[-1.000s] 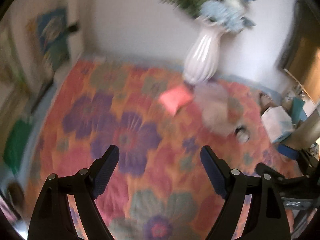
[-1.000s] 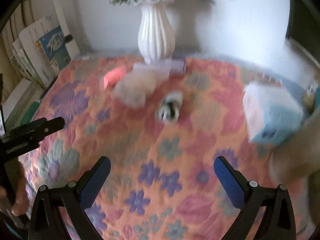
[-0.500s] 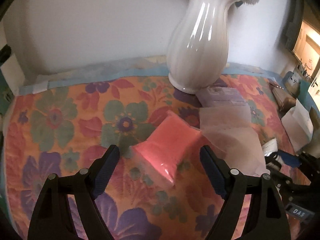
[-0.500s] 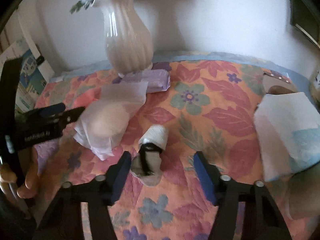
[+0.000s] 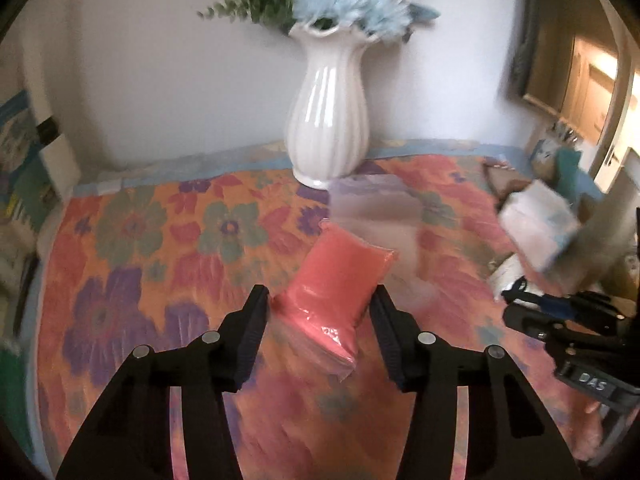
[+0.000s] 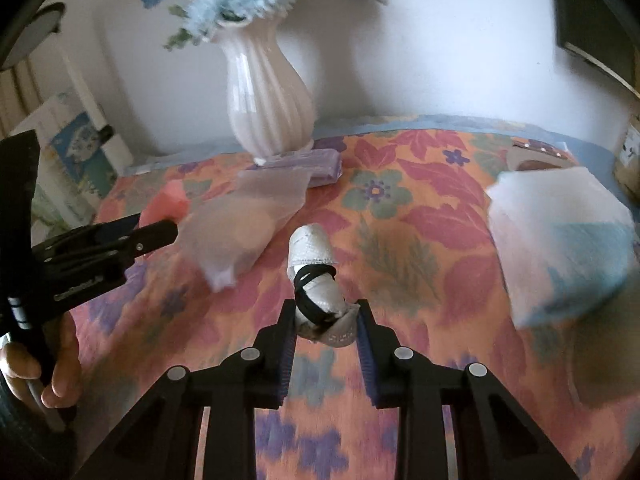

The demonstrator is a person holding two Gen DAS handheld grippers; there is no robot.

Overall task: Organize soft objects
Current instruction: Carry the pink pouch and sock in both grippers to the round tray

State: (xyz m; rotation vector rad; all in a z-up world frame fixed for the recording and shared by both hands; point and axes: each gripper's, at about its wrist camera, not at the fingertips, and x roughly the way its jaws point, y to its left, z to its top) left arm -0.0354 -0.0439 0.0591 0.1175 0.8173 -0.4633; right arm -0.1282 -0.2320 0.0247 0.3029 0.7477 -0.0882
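Observation:
On the flowered cloth (image 5: 132,240) lies a pink packet (image 5: 340,284), its near end between the fingers of my left gripper (image 5: 320,312). The jaws are closing and the pads stand right at the packet's sides, a thin gap on the left. A rolled white cloth bundle with a black band (image 6: 316,276) lies with its near end filling the gap of my right gripper (image 6: 325,320). Those jaws are still closing and both pads press on the bundle. In the right wrist view the left gripper (image 6: 156,226) sits at the pink packet (image 6: 168,200).
A white vase of blue flowers (image 5: 328,120) stands at the back by the wall. A clear bag with something beige (image 6: 240,232) and a purple packet (image 6: 316,164) lie before it. A white and blue tissue pack (image 6: 560,240) sits at the right. Books lean at the left edge.
Both pairs of jaws have narrowed. The left now brackets the pink packet closely and its view has tipped up to show the flowers. The right has closed onto the bundle.

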